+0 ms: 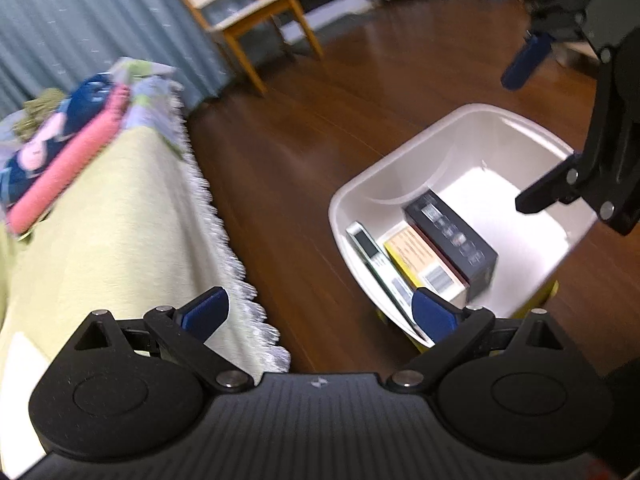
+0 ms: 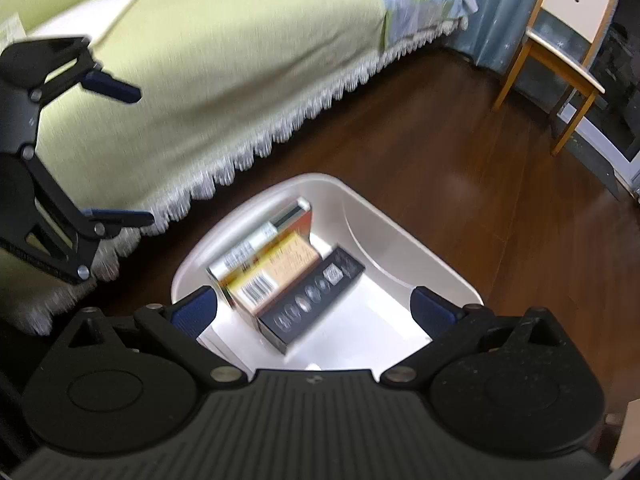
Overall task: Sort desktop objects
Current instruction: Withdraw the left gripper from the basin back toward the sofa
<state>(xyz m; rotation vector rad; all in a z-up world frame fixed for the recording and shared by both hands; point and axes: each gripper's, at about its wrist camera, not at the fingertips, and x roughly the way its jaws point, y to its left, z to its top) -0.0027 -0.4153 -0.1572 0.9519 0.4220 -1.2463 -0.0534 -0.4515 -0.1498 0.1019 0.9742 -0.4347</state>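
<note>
A white plastic bin (image 1: pixel 436 148) (image 2: pixel 372 232) sits on the wooden floor beside the table. Three boxes stand packed together at one end of it: a black box (image 1: pixel 452 236) (image 2: pixel 316 300), a yellow box (image 1: pixel 424 264) (image 2: pixel 272 272) and a white-silver box (image 1: pixel 380 264) (image 2: pixel 256 244). My right gripper (image 2: pixel 316 312) (image 1: pixel 532 128) hangs open over the bin, nothing between its blue pads. My left gripper (image 1: pixel 320 314) (image 2: pixel 124 152) is open and empty too, held over the table's fringed edge, left of the bin.
A table under a yellow-green cloth (image 1: pixel 100 232) (image 2: pixel 220 60) with a white fringe fills the left. Folded clothes (image 1: pixel 72 140) lie at its far end, and a flat white sheet (image 2: pixel 92 20) lies on it. A wooden chair (image 1: pixel 256 12) (image 2: pixel 560 52) stands by the curtain.
</note>
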